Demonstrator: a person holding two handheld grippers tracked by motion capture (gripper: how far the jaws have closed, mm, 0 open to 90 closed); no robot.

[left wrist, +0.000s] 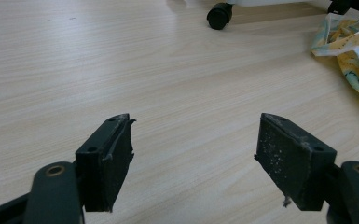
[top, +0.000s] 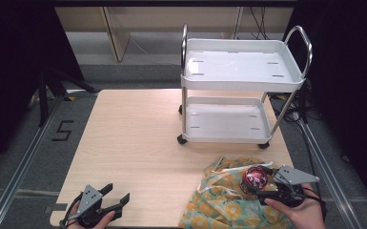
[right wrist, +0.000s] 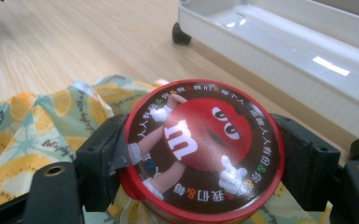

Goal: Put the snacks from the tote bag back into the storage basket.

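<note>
A round red candy tin (right wrist: 201, 150) with a cartoon lid sits between the jaws of my right gripper (right wrist: 200, 154), which is shut on it. In the high view the candy tin (top: 254, 178) is held just above a yellow and green patterned cloth bag (top: 221, 200) at the table's front right, with the right gripper (top: 262, 187) behind it. My left gripper (top: 117, 196) rests low at the front left corner, open. The left gripper (left wrist: 193, 154) has bare wood between its jaws.
A small white two-shelf cart (top: 240, 81) with metal handles stands on the wooden table (top: 133, 138) at the back right, its black wheel (left wrist: 219, 15) facing me. An edge of the cloth bag (left wrist: 354, 56) lies right of the left gripper.
</note>
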